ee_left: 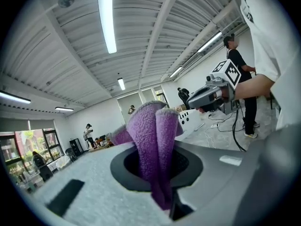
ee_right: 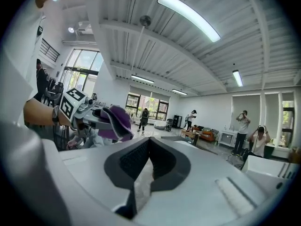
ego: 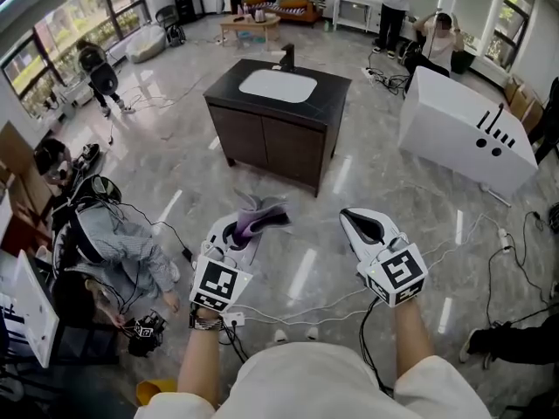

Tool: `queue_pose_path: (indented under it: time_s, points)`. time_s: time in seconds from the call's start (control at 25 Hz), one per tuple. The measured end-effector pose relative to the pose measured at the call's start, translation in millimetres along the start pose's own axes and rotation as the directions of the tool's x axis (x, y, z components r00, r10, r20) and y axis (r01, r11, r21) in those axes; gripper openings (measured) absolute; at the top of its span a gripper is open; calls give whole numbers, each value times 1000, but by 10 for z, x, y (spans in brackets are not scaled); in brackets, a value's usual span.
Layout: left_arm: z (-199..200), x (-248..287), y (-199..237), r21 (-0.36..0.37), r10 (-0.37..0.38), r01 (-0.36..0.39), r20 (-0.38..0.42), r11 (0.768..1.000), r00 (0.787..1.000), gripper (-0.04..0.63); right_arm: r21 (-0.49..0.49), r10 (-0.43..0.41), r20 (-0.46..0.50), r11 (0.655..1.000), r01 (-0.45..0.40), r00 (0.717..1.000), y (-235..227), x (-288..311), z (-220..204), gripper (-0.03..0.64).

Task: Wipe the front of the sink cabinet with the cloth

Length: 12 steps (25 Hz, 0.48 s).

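**Head view.** I hold the left gripper (ego: 238,234) at the lower centre of the frame, its jaws clamped on the purple cloth (ego: 262,215), which sticks up and forward out of them. The right gripper (ego: 365,227) hangs beside it at the lower right, carrying nothing. The sink cabinet (ego: 278,147) stands at the upper centre, well apart from both grippers, with bare floor (ego: 314,260) between. Its dark front doors face me, and the cloth touches no part of them.

**Left gripper view.** The cloth fills the gap between the jaws at the centre of the frame, folded and bunched, pinched firmly. The cabinet does not show here.

**Right gripper view.** The jaws are drawn in to a narrow slit with nothing between them. The left gripper with its cloth appears at the middle left.

**Progress.** I judge that the cloth is secured, but no wiping has begun. The approach to the cabinet and every pass across its front remain to be done.
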<state>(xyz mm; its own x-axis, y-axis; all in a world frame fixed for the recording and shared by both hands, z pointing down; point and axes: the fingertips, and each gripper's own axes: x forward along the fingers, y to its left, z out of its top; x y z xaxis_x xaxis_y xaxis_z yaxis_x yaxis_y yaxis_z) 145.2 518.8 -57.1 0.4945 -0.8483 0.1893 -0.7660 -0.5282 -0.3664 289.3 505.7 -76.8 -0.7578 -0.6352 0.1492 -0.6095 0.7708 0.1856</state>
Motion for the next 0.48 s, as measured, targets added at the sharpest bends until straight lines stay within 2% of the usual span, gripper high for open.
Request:
queue_pose_path:
  time_s: [0.24, 0.48]
  points:
    - [-17, 70, 40, -41, 5, -5, -1, 999, 1000, 41, 9, 21, -25, 1000, -21, 999, -70, 7, -84, 8]
    - [-28, 238, -10, -72, 16, -18, -17, 997, 1000, 41, 9, 12, 3, 1000, -12, 1000, -305, -85, -113, 8]
